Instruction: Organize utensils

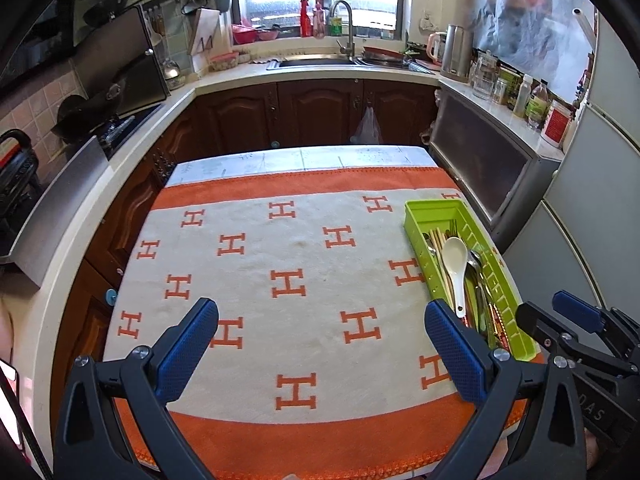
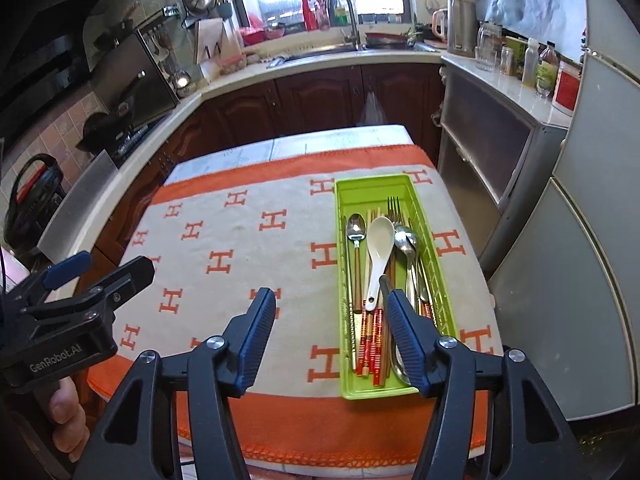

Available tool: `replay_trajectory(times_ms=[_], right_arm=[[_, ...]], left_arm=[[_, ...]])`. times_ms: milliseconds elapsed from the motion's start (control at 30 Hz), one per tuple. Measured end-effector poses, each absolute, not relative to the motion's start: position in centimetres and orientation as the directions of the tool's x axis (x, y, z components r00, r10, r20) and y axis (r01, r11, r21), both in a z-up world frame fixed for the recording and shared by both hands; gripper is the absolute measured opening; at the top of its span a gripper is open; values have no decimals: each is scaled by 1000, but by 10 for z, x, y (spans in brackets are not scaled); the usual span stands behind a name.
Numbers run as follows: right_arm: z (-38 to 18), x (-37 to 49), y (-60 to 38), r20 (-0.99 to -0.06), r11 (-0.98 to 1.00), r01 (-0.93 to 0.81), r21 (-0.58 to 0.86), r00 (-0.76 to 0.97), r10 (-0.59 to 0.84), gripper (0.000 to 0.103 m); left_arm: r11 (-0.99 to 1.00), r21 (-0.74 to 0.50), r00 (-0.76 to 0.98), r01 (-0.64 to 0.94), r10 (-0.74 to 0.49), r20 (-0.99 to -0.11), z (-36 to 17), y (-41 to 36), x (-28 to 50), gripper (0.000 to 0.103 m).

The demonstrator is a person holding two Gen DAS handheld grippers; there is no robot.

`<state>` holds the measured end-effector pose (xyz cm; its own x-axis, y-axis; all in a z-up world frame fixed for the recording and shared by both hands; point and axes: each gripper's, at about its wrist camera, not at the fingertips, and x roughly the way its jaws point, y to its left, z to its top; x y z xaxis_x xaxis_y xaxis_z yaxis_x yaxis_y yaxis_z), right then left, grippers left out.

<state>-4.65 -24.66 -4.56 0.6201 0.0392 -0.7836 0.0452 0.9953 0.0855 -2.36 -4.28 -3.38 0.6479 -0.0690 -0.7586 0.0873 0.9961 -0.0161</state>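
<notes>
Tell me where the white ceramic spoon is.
The white ceramic spoon lies in the green tray on the table's right side, atop chopsticks, between metal spoons.

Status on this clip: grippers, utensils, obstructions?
Left gripper open, empty. Right gripper open, empty, near the green tray. White spoon, fork, metal spoons, chopsticks all in tray. Nothing blocking.

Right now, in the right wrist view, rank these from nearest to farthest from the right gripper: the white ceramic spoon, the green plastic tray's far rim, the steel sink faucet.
1. White ceramic spoon: just ahead of the right gripper, lying in the tray.
2. Green plastic tray's far rim: farther up the table, beyond the fork tines.
3. Steel sink faucet: far back, under the window.
</notes>
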Motion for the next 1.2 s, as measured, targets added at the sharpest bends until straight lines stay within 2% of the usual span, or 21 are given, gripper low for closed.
replay_trajectory(times_ms=[267, 500, 1200], right_arm=[[-8, -74, -229, -730, 995, 13, 97, 681, 62, 67], [26, -102, -210, -653, 1000, 16, 12, 758, -5, 82], [40, -110, -203, -645, 999, 22, 38, 764, 8, 82]], left_arm=[[999, 14, 674, 46, -21, -738, -21, -39, -41, 102], [999, 34, 717, 16, 13, -697, -9, -40, -54, 102], [999, 45, 742, -15, 41, -669, 0, -31, -53, 102]])
